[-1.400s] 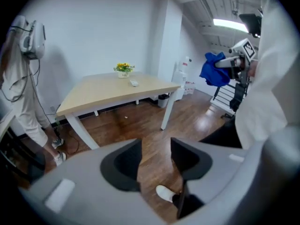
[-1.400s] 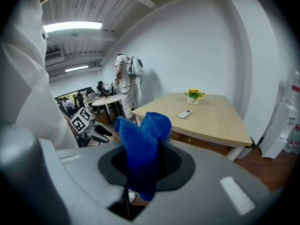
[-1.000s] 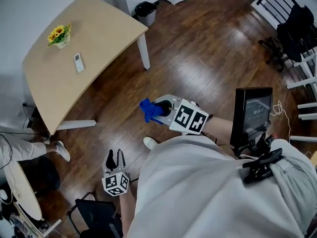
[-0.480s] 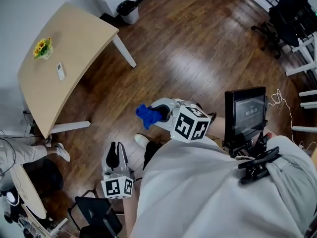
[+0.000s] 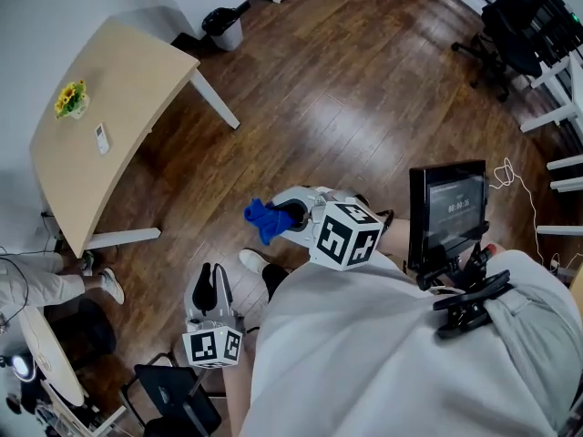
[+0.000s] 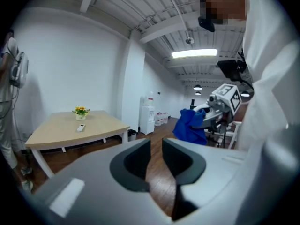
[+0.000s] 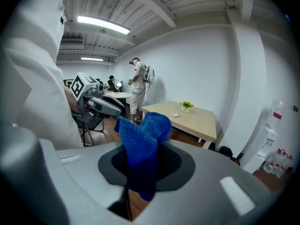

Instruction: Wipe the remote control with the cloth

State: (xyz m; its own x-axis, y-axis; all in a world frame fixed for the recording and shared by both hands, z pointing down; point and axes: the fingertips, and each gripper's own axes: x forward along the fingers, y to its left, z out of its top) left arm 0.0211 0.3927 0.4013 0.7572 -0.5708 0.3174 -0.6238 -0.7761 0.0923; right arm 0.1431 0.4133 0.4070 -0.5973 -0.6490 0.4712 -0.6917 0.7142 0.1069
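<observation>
A small white remote control point(image 5: 102, 138) lies on the light wooden table point(image 5: 127, 80) at the far left, next to a pot of yellow flowers point(image 5: 71, 98). My right gripper point(image 5: 290, 215) is over the wooden floor, well away from the table, shut on a blue cloth point(image 5: 264, 218). In the right gripper view the cloth point(image 7: 143, 144) bunches up between the jaws, with the remote control point(image 7: 176, 115) far ahead. My left gripper point(image 5: 211, 285) hangs lower at the left, shut and empty. In the left gripper view the remote control point(image 6: 81, 127) is distant and the cloth point(image 6: 190, 125) is at the right.
A black bin point(image 5: 225, 27) stands by the table leg. A screen point(image 5: 446, 212) hangs at my waist. Black chairs point(image 5: 519, 25) are at the top right and another chair point(image 5: 178, 399) by my feet. A person's legs point(image 5: 36, 285) are at the left; a water dispenser point(image 6: 147, 116) stands behind.
The table and remote have slid toward the picture's left as the view swung. Both grippers moved along over the floor. The right still holds the cloth; the left jaws have come together.
</observation>
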